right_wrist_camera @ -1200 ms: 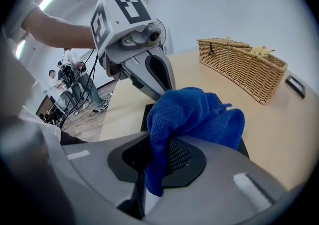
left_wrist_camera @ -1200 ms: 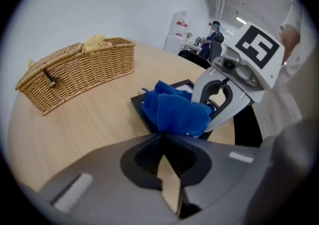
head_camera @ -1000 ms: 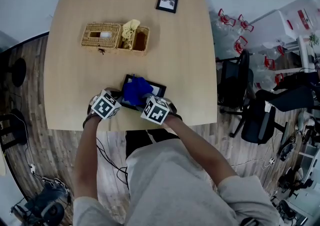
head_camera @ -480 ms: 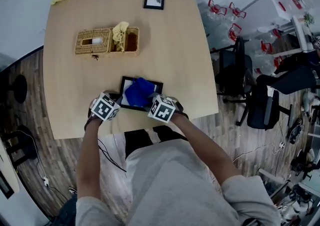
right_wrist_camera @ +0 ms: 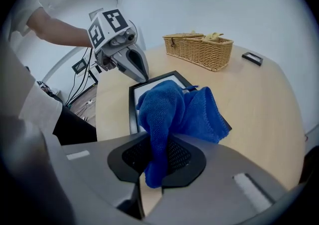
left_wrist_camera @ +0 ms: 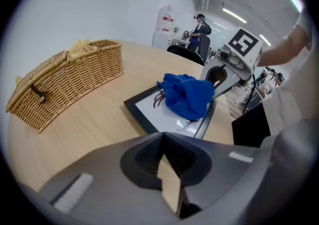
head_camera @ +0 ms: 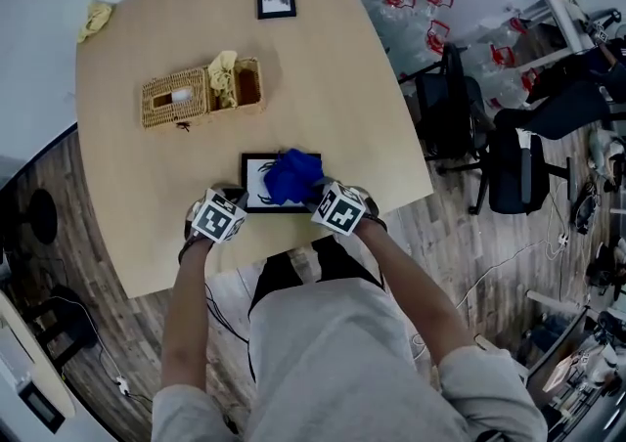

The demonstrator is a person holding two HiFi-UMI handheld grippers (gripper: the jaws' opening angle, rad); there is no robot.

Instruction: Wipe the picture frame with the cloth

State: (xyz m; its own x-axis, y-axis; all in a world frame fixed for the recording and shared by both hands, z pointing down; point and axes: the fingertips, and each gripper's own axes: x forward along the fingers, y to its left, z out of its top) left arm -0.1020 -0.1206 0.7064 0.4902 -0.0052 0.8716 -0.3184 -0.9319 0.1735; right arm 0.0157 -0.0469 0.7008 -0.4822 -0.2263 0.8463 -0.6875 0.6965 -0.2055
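Just ahead of my right tool (right_wrist_camera: 152, 162), clamped on crumpled blue cloth (right_wrist_camera: 179, 112): black rectangular picture frame (right_wrist_camera: 147, 87), long axis toward left tool (left_wrist_camera: 163, 142), jaws together.

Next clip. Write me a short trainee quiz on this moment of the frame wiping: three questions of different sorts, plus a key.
1. Multiple choice: what is clamped in the right gripper? A) the blue terry cloth; B) a yellow sponge; C) nothing.
2. True or false: the blue terry cloth rests on the large black-rimmed picture frame.
3. Fill in: the left gripper, beside that frame, has its jaws ___ (open or shut).
Key: 1 A; 2 true; 3 shut.
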